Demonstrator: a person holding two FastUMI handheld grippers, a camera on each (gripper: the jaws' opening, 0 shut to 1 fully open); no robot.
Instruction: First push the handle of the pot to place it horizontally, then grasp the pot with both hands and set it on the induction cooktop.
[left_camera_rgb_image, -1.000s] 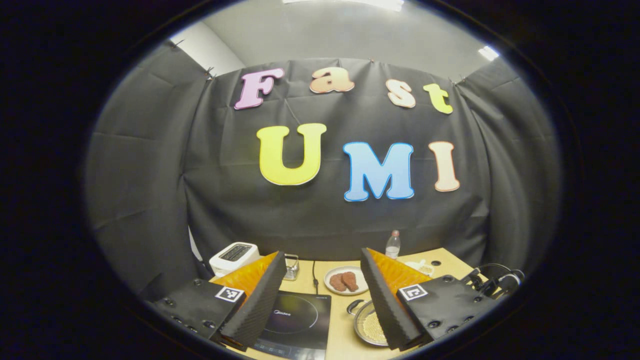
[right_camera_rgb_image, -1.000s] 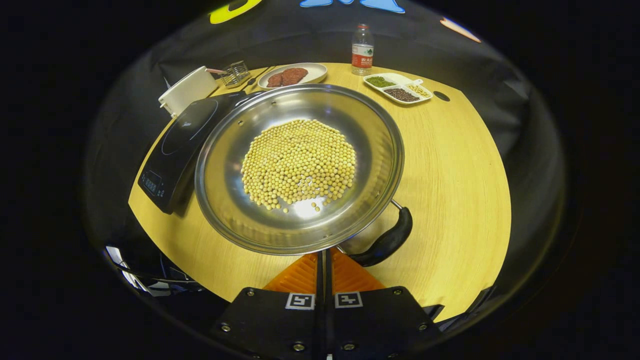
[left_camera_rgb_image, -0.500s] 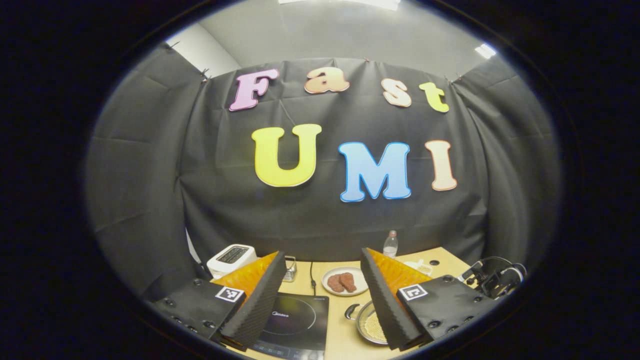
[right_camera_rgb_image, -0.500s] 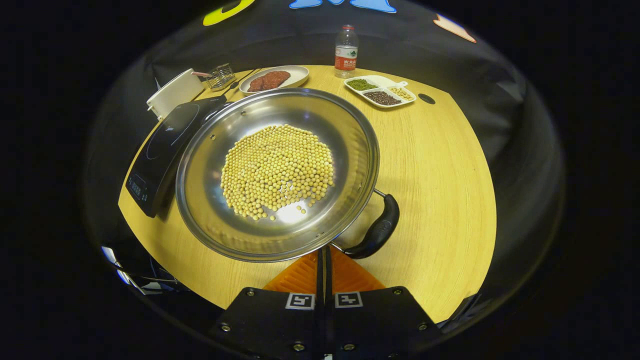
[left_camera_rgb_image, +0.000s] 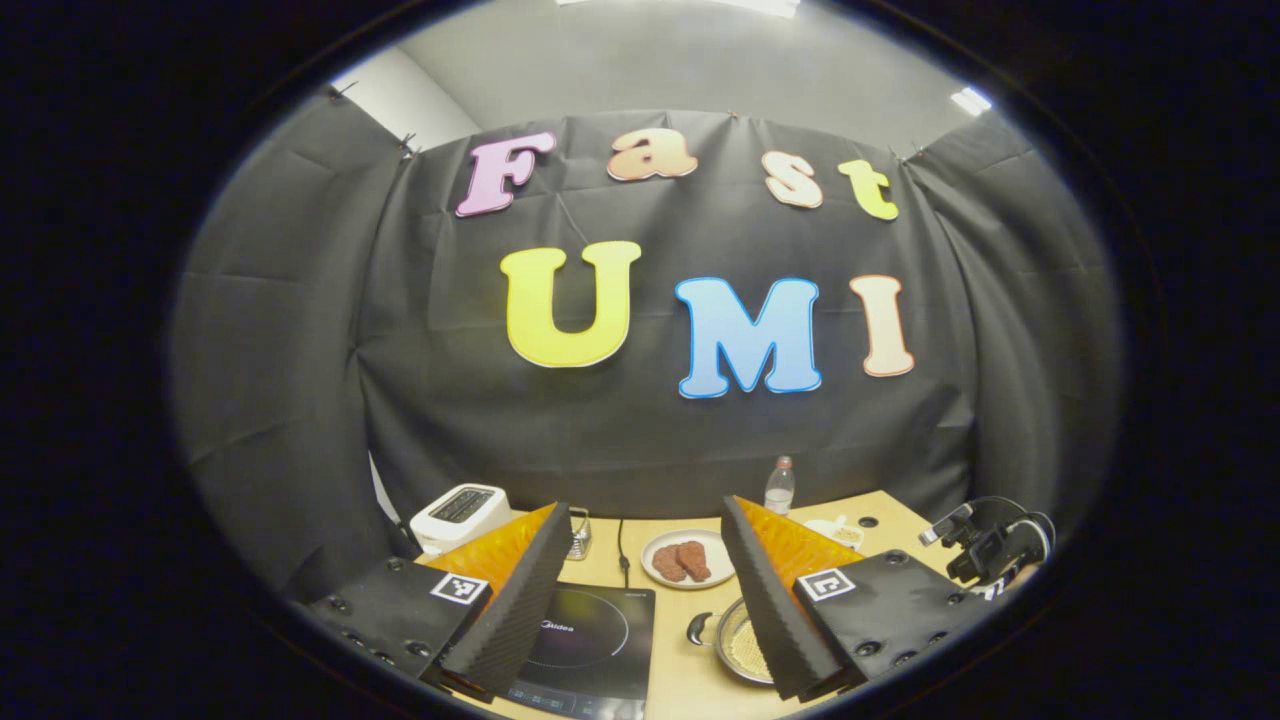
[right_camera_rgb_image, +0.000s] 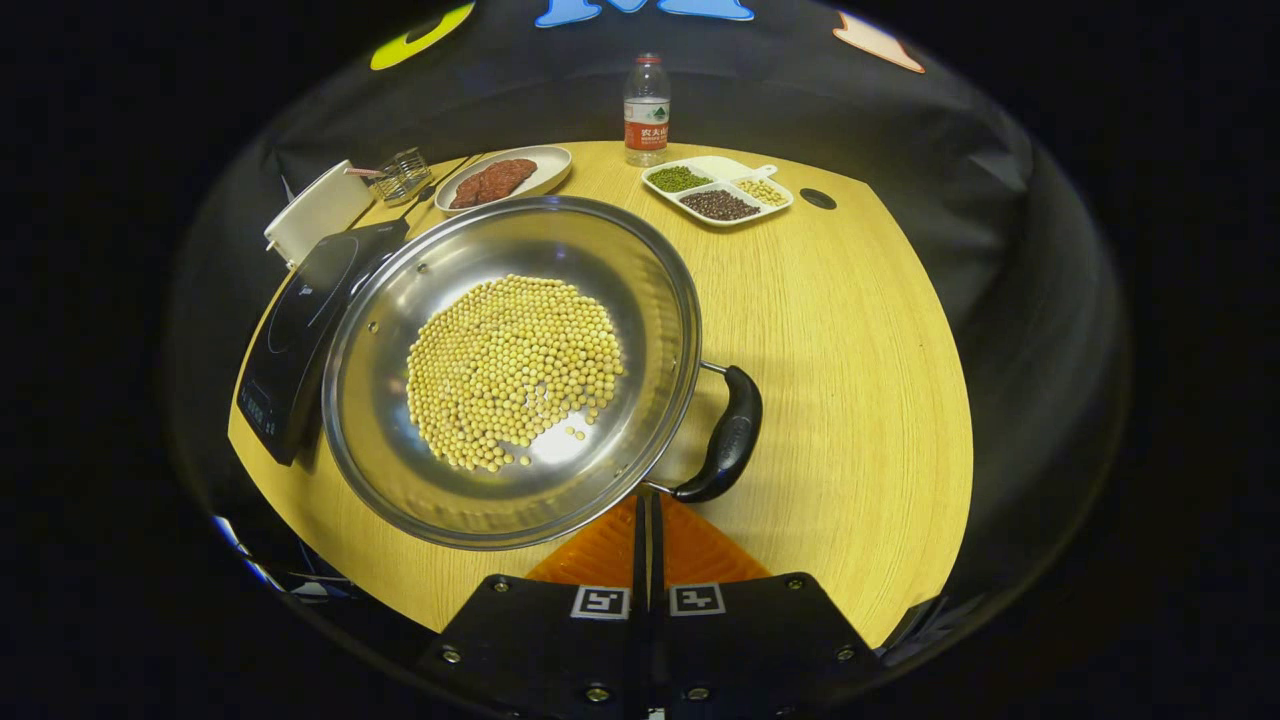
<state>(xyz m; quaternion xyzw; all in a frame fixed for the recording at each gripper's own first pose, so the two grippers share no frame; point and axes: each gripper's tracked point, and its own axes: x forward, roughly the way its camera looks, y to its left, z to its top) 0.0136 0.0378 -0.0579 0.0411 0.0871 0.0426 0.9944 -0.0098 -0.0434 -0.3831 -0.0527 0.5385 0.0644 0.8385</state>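
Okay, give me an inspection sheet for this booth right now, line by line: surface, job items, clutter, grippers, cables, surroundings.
Surface: wooden table, round-edged.
Job's things: steel pot holding soybeans, on the table beside the induction cooktop; black pot handle toward the right gripper.
Clutter: plate of meat, water bottle, divided dish of beans, white toaster, small wire rack.
Grippers: left gripper open, raised; right gripper shut, near the pot rim.
Cables: black cord behind the cooktop.
Surroundings: black cloth wall.
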